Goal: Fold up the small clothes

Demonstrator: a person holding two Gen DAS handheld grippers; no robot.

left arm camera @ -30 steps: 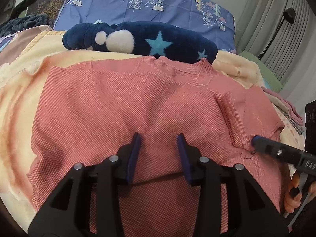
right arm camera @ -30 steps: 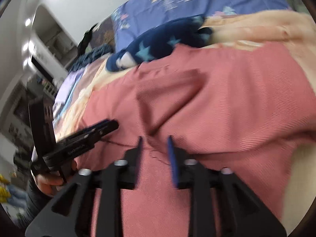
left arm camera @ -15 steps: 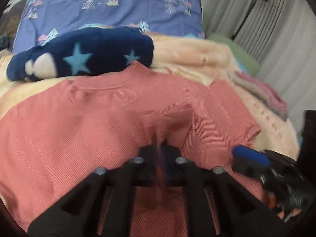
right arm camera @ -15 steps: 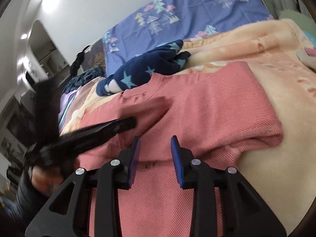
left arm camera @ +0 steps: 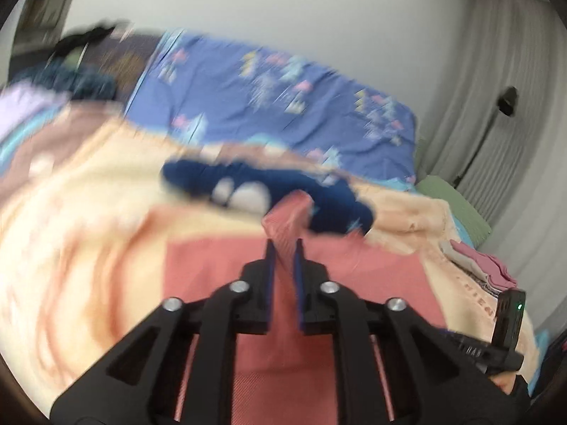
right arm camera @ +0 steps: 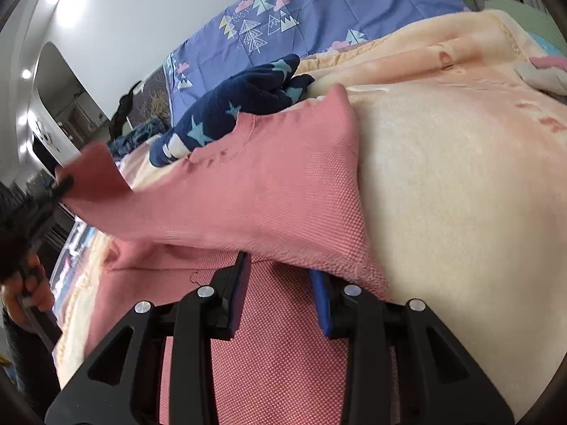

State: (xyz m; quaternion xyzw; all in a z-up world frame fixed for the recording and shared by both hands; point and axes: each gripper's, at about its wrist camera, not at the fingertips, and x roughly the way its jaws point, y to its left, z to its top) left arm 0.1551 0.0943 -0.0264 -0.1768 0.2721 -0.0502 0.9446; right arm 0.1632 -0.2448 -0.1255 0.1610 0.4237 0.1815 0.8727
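STEP: I am folding the salmon-pink knit top (right arm camera: 269,191) lying centre frame on the peach fleece blanket (right arm camera: 460,184) | LEFT: left gripper (left arm camera: 283,248) is opening, sleeve fabric between pads | RIGHT: right gripper (right arm camera: 280,276) is parted, pinning hem | ADVICE: I am keeping the fold taut.

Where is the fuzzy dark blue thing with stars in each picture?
Left wrist view: the fuzzy navy garment with pale stars lies mid-frame, blurred, just beyond the pink knitted top pinched in the left gripper.
Right wrist view: it lies upper left of centre, behind the lifted pink top.
Shared landmark: the purple tree-print quilt behind it.
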